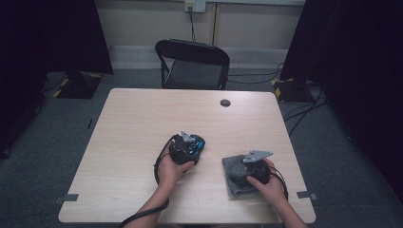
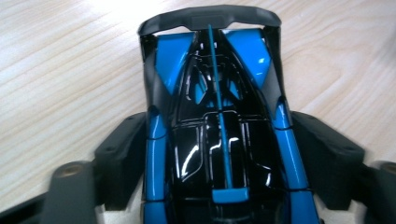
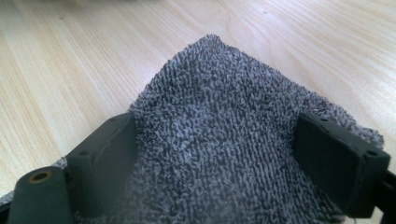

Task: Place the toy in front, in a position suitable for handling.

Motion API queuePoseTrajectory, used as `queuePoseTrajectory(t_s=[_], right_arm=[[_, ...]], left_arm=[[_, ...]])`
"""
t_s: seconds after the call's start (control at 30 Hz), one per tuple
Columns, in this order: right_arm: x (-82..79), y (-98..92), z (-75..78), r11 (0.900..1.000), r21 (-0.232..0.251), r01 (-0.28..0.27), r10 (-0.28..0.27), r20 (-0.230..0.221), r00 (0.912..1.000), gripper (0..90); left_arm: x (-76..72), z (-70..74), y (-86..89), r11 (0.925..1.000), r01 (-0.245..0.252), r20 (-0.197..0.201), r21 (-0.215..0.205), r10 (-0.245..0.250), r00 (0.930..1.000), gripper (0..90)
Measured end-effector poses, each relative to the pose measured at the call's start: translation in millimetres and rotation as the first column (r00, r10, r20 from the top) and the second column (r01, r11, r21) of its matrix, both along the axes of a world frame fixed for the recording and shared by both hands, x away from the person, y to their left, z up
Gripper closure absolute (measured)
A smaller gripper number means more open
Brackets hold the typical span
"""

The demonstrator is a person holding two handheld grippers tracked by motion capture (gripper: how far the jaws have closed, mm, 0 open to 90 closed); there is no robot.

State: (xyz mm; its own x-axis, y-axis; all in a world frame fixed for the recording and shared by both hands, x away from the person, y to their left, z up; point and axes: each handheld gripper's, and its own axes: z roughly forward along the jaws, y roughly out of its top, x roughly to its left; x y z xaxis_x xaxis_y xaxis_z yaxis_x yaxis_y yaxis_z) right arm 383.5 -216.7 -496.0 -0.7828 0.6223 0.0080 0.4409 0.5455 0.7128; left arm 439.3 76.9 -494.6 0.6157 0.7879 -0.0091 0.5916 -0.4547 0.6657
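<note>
Blue and black toy car (image 2: 219, 135), glossy, a thin blue stripe running down its spine and a dark grey wing across the far end, and it sits right between the fingers of the left gripper (image 2: 219, 154). Both pads (image 2: 119, 158) lie along the car's flanks, one each side; they sit close against the bodywork, though whether they actually press on it I cannot tell. From the high view the car (image 1: 197, 142) pokes out just beyond the left gripper (image 1: 186, 146), resting on the table (image 1: 138, 123), with the left hand (image 1: 170, 170) wrapped around the gripper's body.

Over to the other side: a grey terry cloth (image 3: 219, 140), looped and fuzzy, bunched up into a peak between the fingers of the right gripper (image 3: 219, 158). The fingers (image 3: 105, 154) stand wide with the cloth filling the gap and touching both of them. Seen from above, the cloth (image 1: 232, 170) lies folded on the table under the right gripper (image 1: 254, 168), the right hand (image 1: 268, 185) behind it. Car and cloth sit apart, bare wood between them
</note>
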Motion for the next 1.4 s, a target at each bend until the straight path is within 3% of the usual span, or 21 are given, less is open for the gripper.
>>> queuePoseTrajectory(t_s=[0.27, 0.57, 0.77, 0.9, 1.07, 1.17, 1.4], right_arm=[[-0.1, -0.1, -0.2, 1.0, 0.002, 0.0, 0.0, 0.001, 1.0, 13.3], [0.1, -0.4, -0.4, 1.0, 0.004, -0.001, 0.001, 0.003, 1.0, 13.3], [-0.1, -0.7, -0.6, 1.0, 0.006, -0.001, 0.001, 0.003, 1.0, 13.3], [-0.1, -0.7, -0.7, 1.0, 0.008, -0.001, 0.001, 0.003, 1.0, 13.3], [-0.2, -0.8, -0.8, 1.0, 0.008, 0.0, 0.0, 0.003, 1.0, 13.3], [-0.2, -0.9, -0.9, 1.0, 0.01, 0.0, 0.0, 0.004, 1.0, 13.3], [-0.4, -1.0, -1.1, 1.0, 0.011, 0.001, -0.001, 0.004, 1.0, 13.3]], left_arm=[[-1.5, 0.2, -0.6, 0.9996, -0.026, -0.012, -0.012, 0.026, 0.9996, 25.8], [-1.7, 6.0, 3.1, 0.9979, 0.045, -0.041, 0.046, -0.044, 0.9982, 26.1], [-2.6, 16.4, 5.0, 0.9954, 0.086, -0.031, 0.04, -0.085, 0.9959, 27.0], [1.8, 24.0, 4.9, 0.9869, 0.137, -0.02, 0.084, -0.136, 0.9905, 27.2], [9.0, 35.1, 5.4, 0.9845, 0.157, -0.021, 0.079, -0.156, 0.9876, 27.4], [14.5, 40.2, 5.5, 0.9806, 0.17, -0.017, 0.098, -0.169, 0.9855, 27.5], [31.4, 34.6, -3.8, 0.9674, 0.208, -0.04, 0.144, -0.204, 0.9781, 27.8]])
